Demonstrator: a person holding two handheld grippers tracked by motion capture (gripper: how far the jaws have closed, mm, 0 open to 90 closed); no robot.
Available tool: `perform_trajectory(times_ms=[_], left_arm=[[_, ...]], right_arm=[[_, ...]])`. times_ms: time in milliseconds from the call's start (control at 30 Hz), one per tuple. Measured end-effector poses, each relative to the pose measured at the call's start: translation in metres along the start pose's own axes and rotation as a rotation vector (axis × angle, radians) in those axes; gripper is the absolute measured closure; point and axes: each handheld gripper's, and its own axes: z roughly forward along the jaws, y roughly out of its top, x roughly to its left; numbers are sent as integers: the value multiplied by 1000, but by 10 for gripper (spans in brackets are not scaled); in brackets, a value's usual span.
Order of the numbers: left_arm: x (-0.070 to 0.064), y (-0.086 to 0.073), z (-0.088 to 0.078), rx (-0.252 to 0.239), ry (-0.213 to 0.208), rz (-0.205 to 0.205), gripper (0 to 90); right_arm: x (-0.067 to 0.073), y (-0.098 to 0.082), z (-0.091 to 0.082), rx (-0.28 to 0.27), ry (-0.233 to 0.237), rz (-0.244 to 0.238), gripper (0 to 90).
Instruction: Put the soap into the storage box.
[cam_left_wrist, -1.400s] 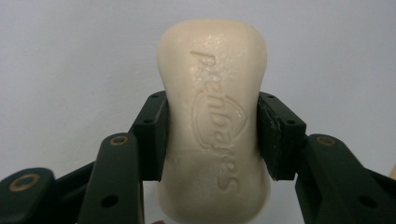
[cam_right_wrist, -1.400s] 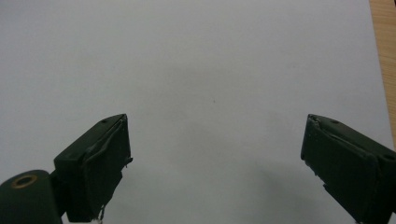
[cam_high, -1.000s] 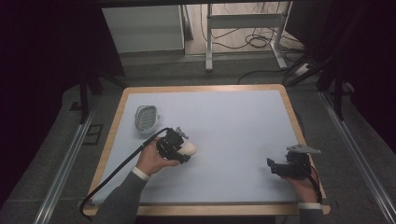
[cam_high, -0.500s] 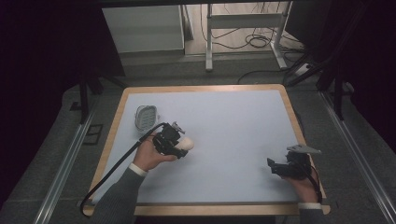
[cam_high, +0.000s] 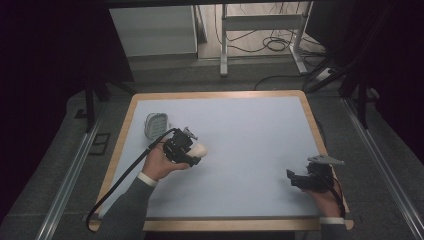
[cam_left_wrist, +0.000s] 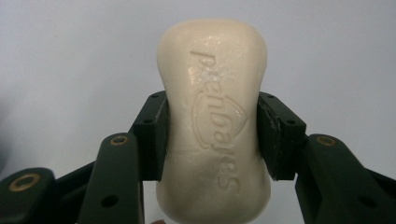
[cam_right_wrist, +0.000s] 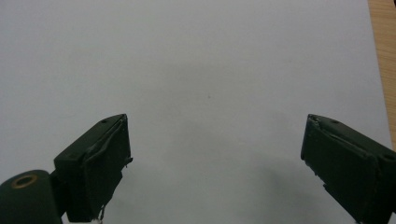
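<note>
**Soap bar clamped in our left gripper**

Nearest us, our right gripper (cam_high: 296, 179) sits low at the counter's (cam_high: 250, 125) near right corner, its jaws spread wide with nothing between them. Farther in, at the left, our left gripper (cam_high: 192, 155) clamps a cream soap bar (cam_left_wrist: 215, 121) across its narrow waist, embossed lettering facing up, just above the pale counter. Beyond it, near the left edge, stands a grey ridged soap dish (cam_high: 156, 125), close to the bar but apart.
</note>
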Motion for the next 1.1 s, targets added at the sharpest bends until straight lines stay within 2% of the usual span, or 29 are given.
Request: perform_trajectory(times_ms=[1100], left_arm=[[28, 5, -11, -15, 46, -62, 496]], right_arm=[[0, 0, 0, -4, -2, 3, 81]])
